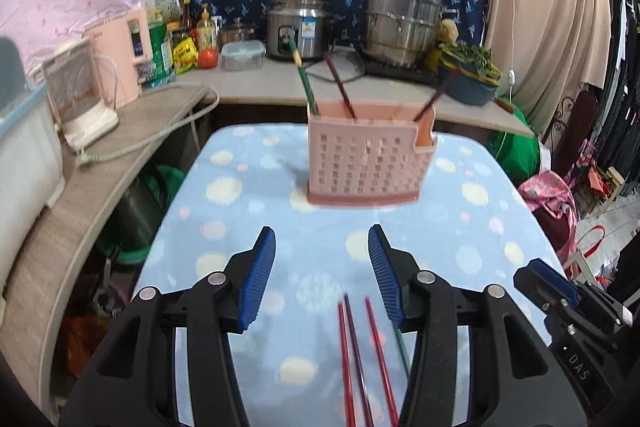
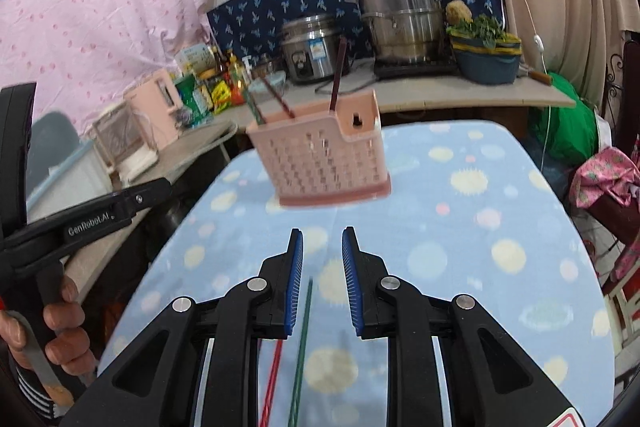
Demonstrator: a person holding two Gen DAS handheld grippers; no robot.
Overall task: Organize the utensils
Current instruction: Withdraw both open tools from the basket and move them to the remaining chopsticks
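Pink perforated plastic utensil holder [image 1: 366, 163] stands upright on the dotted blue cloth [image 1: 460, 227], ahead of my left gripper [image 1: 322, 277] and well apart from its tips. One green chopstick [image 1: 305, 83] and two dark red ones [image 1: 340, 85] lean out of its top. Left gripper jaws stand apart with nothing between the blue pads [image 1: 258, 279]. Loose chopsticks [image 1: 354, 355], red and dark, lie flat on the cloth just below and between the left fingers, with a green stick at the right finger's inner edge. My right gripper [image 2: 322, 281] has its jaws parted by a narrow gap, pinching nothing; a green chopstick [image 2: 303, 339] lies on the cloth under that gap, a red one [image 2: 272, 383] beside it to the left. Holder sits ahead of the right gripper too, slightly left. Frames are motion-blurred. At far left of the right wrist view, a hand [image 2: 60, 323] grips the left tool's handle.
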